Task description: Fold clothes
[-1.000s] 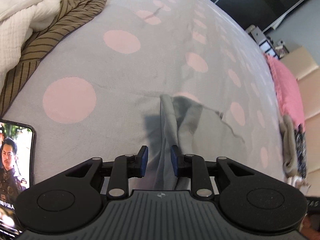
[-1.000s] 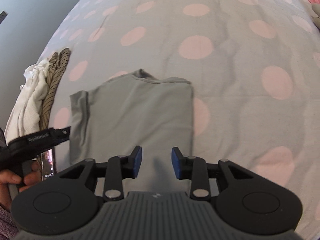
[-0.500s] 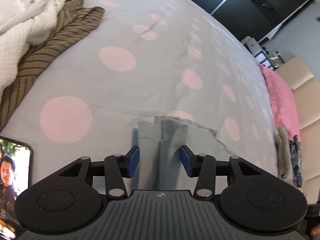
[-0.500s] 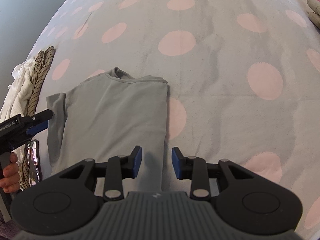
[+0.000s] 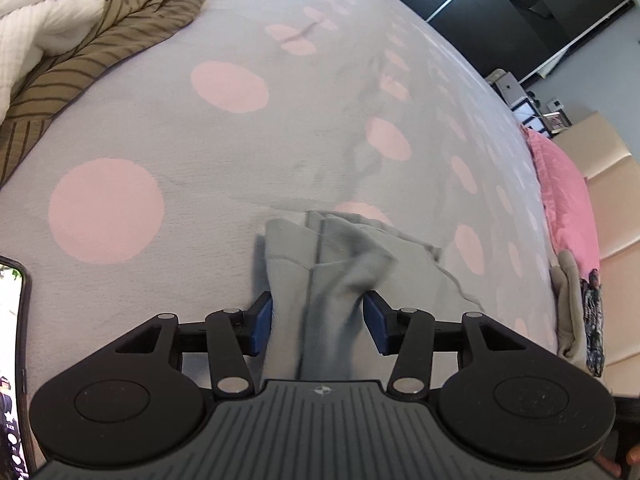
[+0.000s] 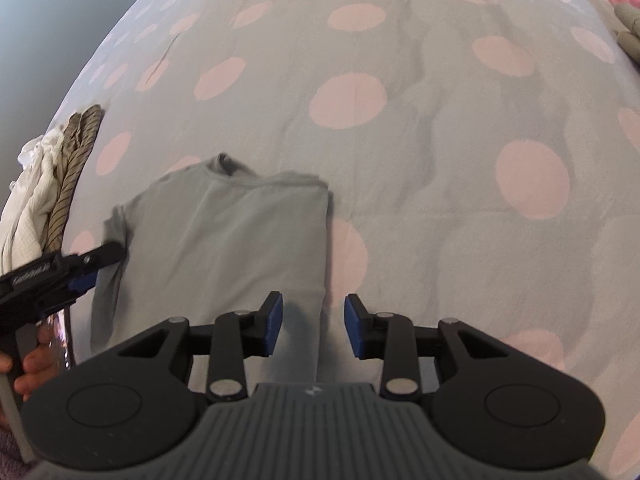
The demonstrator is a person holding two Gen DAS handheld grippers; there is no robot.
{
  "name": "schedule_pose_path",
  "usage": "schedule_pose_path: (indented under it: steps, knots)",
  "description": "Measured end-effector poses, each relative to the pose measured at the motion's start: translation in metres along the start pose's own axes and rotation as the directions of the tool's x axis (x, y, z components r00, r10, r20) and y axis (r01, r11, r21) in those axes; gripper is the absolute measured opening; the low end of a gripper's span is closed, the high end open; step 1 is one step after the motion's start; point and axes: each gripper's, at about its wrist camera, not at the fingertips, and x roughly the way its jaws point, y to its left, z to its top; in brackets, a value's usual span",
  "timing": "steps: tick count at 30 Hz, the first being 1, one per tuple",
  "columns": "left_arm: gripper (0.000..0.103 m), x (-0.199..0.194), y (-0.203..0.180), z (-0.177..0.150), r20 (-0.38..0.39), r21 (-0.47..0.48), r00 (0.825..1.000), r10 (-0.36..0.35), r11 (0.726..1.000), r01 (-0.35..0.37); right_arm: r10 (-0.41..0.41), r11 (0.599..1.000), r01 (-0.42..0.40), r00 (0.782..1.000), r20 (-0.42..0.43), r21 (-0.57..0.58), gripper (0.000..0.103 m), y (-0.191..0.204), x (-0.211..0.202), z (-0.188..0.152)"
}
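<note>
Bedding (image 6: 440, 184), grey with pink dots, fills both views, with dark wardrobe doors (image 5: 532, 4) beyond it. Centred on it lies the partly folded grey T-shirt (image 6: 224, 240). Left gripper (image 5: 318, 322) straddles its sleeve edge, spread, and right gripper (image 6: 314, 326) hovers spread over its lower edge.

Place: we see a home bedroom.
Evidence: polka-dot bedspread (image 5: 248, 152), pink pillow (image 5: 568, 200), dark wardrobe doors (image 5: 520, 4), heaped clothes (image 5: 80, 32).

The phone (image 5: 12, 364) is cut by the left edge; the grey shirt's (image 5: 332, 280) raised fold is blurred.
</note>
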Motion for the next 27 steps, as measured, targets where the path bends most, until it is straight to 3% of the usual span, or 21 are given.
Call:
schedule_pose_path:
  steps: [3, 5, 8, 11, 17, 21, 25, 27]
  knots:
    - [0.046, -0.005, -0.012, -0.002, -0.005, 0.082, 1.000, -0.005, 0.997, 0.005, -0.004, 1.000, 0.003, 1.000, 0.023, 0.030, 0.037, -0.003, 0.002, 0.011]
    - [0.046, -0.001, -0.015, -0.003, -0.005, 0.112, 0.999, 0.041, 0.993, -0.041, 0.000, 0.999, -0.002, 0.999, 0.041, 0.048, 0.037, -0.005, 0.003, 0.019]
    - [0.045, 0.007, -0.005, -0.003, -0.020, 0.070, 0.997, 0.075, 0.995, -0.074, 0.028, 0.995, -0.033, 0.998, 0.060, 0.090, 0.037, -0.006, 0.006, 0.035]
    - [0.044, 0.008, 0.000, 0.002, -0.004, 0.031, 0.998, 0.060, 0.998, -0.059, 0.066, 0.981, -0.074, 0.996, 0.052, 0.179, 0.037, -0.011, 0.011, 0.049]
    - [0.043, 0.015, -0.001, 0.008, 0.009, 0.022, 0.998, 0.054, 0.998, -0.055, 0.062, 0.963, -0.066, 0.998, 0.024, 0.262, 0.037, -0.017, 0.033, 0.064]
    - [0.034, 0.019, -0.002, 0.010, 0.007, 0.027, 0.999, 0.053, 0.998, -0.053, 0.115, 0.937, -0.107, 0.993, -0.004, 0.334, 0.036, -0.029, 0.051, 0.062]
    - [0.014, 0.018, -0.007, 0.010, 0.030, 0.059, 0.999, 0.045, 0.997, -0.047, 0.156, 0.925, -0.141, 0.988, -0.014, 0.352, 0.006, -0.032, 0.055, 0.056]
    - [0.007, 0.013, -0.014, 0.010, 0.057, 0.105, 0.997, 0.058, 0.992, -0.064, 0.133, 0.934, -0.130, 0.991, 0.014, 0.332, 0.004, -0.030, 0.050, 0.053]
